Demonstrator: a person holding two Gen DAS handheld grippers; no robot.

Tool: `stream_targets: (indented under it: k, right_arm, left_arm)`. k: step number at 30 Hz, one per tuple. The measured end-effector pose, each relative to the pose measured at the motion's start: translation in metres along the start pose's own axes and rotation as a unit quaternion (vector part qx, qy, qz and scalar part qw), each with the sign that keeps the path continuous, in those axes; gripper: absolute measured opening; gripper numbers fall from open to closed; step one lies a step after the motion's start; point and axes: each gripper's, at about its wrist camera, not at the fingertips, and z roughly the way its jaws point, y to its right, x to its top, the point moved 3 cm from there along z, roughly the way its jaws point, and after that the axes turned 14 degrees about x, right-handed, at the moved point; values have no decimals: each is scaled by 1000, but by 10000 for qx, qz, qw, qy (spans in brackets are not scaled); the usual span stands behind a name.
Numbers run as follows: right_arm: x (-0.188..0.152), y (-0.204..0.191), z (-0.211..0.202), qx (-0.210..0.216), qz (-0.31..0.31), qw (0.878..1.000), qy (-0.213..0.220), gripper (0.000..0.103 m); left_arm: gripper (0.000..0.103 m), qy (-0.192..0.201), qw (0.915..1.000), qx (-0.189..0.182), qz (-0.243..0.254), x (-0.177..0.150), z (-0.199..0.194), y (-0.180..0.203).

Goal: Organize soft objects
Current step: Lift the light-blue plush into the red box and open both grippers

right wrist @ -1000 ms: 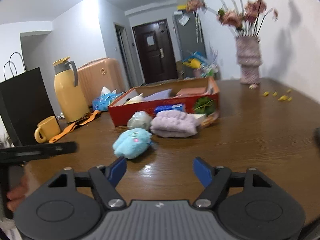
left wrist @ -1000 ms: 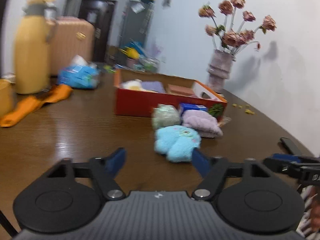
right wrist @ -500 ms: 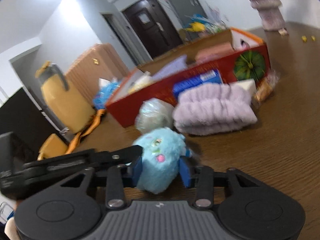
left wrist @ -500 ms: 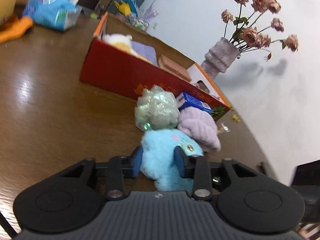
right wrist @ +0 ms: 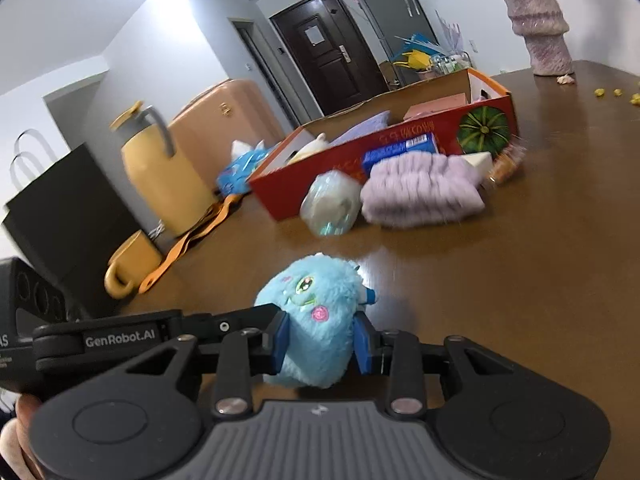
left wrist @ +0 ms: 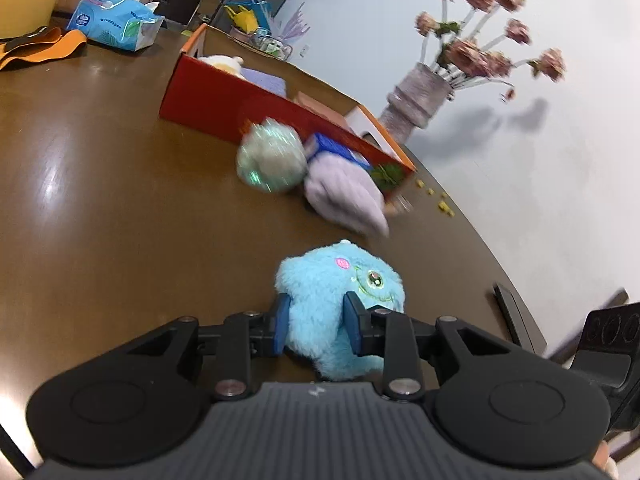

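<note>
A fluffy blue plush toy (left wrist: 340,280) is held above the brown table (left wrist: 120,208). My left gripper (left wrist: 318,326) is shut on it. My right gripper (right wrist: 322,338) is shut on the same blue plush toy (right wrist: 312,300) from the other side. A folded lilac towel (left wrist: 344,196) and a pale green wrapped bundle (left wrist: 270,156) lie against the red cardboard box (left wrist: 224,104), which holds a cream plush and other items. The towel (right wrist: 420,190), bundle (right wrist: 330,204) and box (right wrist: 400,140) also show in the right wrist view.
A yellow jug (right wrist: 160,172), yellow mug (right wrist: 132,262), orange strap (right wrist: 180,248) and black paper bag (right wrist: 68,216) stand at the left. A blue tissue pack (left wrist: 116,22) lies far left. A vase of flowers (left wrist: 420,100) stands behind the box. A dark phone (left wrist: 516,320) lies near the table edge.
Both grippers closed on the blue plush toy and pulled it back from the towel and the green bundle, lifting it off the table.
</note>
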Motion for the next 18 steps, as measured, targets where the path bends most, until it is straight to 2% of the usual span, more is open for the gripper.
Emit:
stream_targets:
  k: [3,9,14,18]
  right_arm:
    - [-20,-18,-26,-116,-212,9997,-9,33]
    - [-39,-46,-65,-158,-542,9981,263,33]
    - [-44,-65,-86,-202,-726,9960,484,33]
    - [-37,-69,-93,-298,-893,9939,584,33]
  left_arm:
    - [29,-19,10000,-35,52,-21,-20,7]
    - [29,314,9990,-51,309,-39,-59,24]
    - [29,495,9978,-241,368,-44,-81,33]
    - [29,555,9967,-461,365,-36,-77,36]
